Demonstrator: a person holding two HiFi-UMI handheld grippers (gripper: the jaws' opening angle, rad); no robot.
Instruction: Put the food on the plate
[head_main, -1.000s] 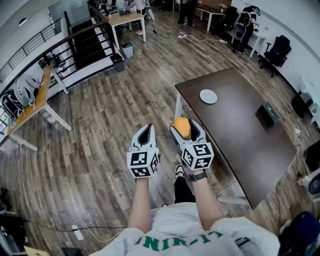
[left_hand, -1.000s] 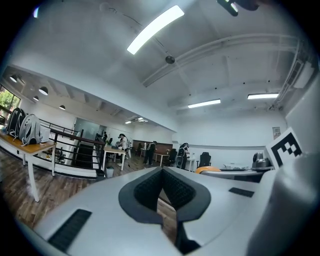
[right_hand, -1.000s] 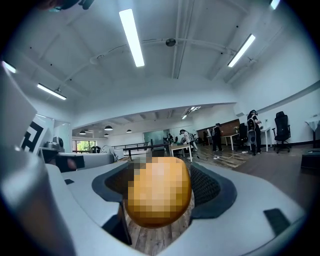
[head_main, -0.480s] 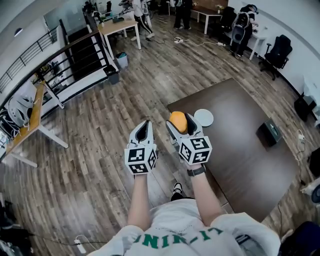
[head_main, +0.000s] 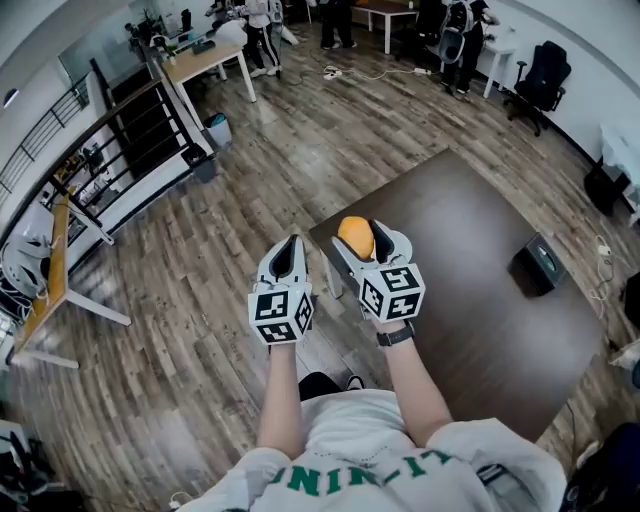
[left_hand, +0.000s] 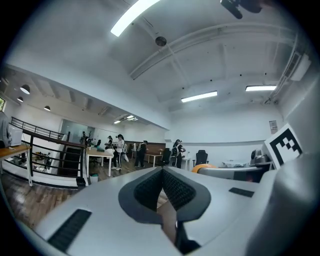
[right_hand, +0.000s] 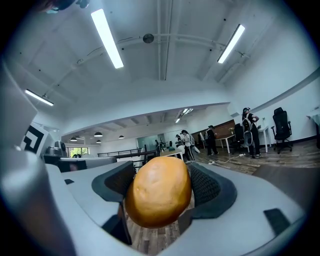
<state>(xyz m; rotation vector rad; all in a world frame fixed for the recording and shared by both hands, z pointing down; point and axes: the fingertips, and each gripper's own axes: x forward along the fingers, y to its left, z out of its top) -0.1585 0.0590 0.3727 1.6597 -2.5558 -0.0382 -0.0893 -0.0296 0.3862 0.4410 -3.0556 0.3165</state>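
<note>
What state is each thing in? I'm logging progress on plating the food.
right gripper: shut on the orange food.
orange food: held in the air between the jaws, not on a plate.
left gripper: shut, nothing between its jaws.
black box: resting on the dark table.

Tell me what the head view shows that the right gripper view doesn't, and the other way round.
Head view only: the dark table, the black box on it, and the left gripper, empty. Right gripper view only: the ceiling lights and both pads pressing the orange food at its sides. Both: the right gripper holding that food, with wooden floor beyond.
</note>
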